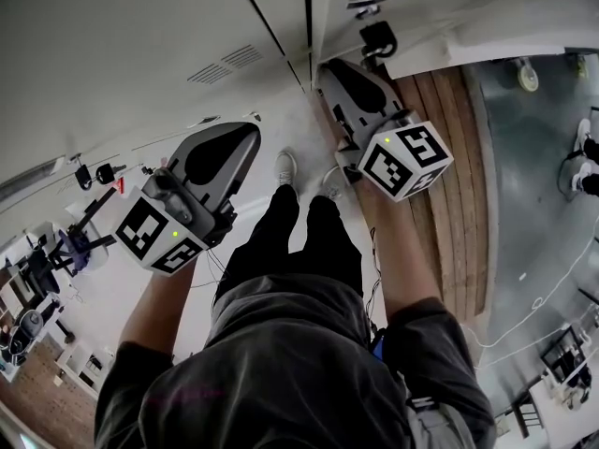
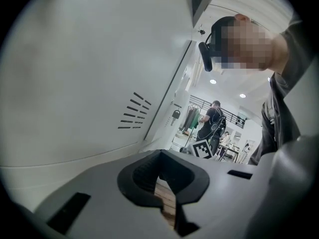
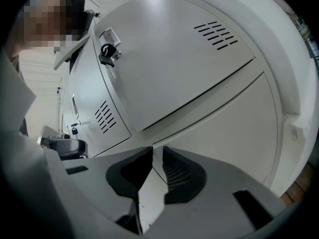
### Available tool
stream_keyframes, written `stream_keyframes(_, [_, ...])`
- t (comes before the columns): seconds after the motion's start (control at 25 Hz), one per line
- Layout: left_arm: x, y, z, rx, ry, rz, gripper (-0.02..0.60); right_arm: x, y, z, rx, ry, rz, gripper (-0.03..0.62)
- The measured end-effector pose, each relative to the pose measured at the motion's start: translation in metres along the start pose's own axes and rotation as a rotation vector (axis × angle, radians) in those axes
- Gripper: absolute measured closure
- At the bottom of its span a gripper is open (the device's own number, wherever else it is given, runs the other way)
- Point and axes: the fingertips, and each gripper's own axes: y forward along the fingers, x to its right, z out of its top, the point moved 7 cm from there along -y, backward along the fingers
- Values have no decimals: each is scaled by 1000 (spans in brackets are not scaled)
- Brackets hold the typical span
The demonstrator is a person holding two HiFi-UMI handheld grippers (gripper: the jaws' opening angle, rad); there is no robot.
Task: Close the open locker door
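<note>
**Door-closing: right gripper at the door, push not yet made**

Obs: The door [image 3: 174,59] fills the right gripper view, vents at the top and lock [image 3: 107,51] with a key on its free edge. A dark seam shows along its lower edge, where it stands proud of the panel below, so I read it as the open one. In the head view it angles out from the lockers [image 1: 140,54] over the wood floor [image 1: 440,204].

Right gripper [image 3: 157,156]: jaws narrowly apart, only white locker face showing through the gap, nothing pinched. It points at the panel just under the door. Contact cannot be told.

Left gripper [image 2: 158,158]: jaws a thin slit with floor showing through, empty. It is held off to the side by a shut locker face.

Step, as judged: approach is done and the push is next.

Next move calls for a flat press on the door face near the lock edge, driven toward the frame until flush. Keep the tips off the key, since snagging it would twist the door back.
</note>
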Motion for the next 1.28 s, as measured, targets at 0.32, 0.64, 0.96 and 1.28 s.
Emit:
stream_keyframes(0.32, [-1,1,2,1,0,12,568,3,9,2,2,2,5,523])
stream_keyframes(0.64, [-2,4,5,-2,2,7,568,3,15,5,9,2,3,525])
stream_keyframes(0.96, [1,4,7,0,9,-1,568,0,13,5,13,4,-2,525])
stream_keyframes(1.28, [19,5,8,24,13,-11,568,-10,-20,7,-2,-16,-6,525])
